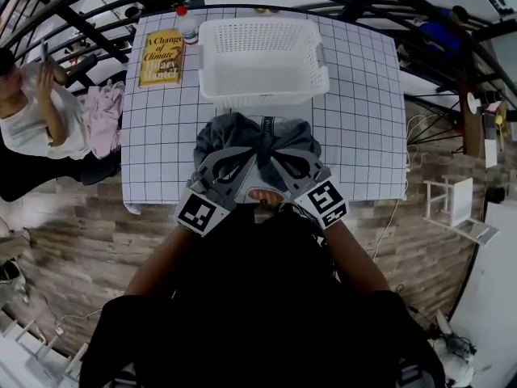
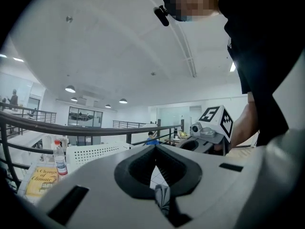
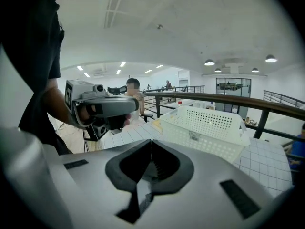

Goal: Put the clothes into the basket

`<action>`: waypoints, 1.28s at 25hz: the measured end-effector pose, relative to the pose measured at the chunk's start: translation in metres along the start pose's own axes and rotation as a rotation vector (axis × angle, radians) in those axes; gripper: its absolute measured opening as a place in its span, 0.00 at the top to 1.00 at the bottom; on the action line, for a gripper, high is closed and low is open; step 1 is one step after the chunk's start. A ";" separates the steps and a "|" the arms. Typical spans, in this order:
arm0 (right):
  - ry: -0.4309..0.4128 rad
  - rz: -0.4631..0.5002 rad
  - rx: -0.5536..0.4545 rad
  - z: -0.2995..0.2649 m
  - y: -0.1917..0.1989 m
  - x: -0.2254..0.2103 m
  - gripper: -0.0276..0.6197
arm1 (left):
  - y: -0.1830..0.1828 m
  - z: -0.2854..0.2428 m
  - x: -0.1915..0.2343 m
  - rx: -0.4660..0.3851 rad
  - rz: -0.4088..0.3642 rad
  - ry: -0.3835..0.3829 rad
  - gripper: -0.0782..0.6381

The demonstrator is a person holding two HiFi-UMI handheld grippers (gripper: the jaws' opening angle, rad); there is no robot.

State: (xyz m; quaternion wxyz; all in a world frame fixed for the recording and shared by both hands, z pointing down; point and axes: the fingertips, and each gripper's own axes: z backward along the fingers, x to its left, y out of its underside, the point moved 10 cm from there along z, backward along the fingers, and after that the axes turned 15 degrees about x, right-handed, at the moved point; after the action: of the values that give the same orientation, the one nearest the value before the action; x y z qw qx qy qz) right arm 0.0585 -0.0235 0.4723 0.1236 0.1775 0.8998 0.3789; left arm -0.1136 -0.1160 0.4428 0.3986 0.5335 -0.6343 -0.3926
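Grey-blue fabric garment is pinched in the closed left gripper and right gripper; carrying looks the step in hand. Next: forward over the white perforated plastic basket, then release.

Head view down; gripper views toward basket
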 end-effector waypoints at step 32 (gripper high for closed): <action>-0.204 0.184 0.763 -0.193 0.068 -0.042 0.26 | 0.060 -0.067 0.049 0.044 0.013 -0.008 0.89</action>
State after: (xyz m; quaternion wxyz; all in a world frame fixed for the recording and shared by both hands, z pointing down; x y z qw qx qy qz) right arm 0.0430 -0.1199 0.6572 0.1032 0.3272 0.9393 0.0074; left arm -0.0788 -0.1621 0.5275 0.3867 0.5364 -0.6479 -0.3782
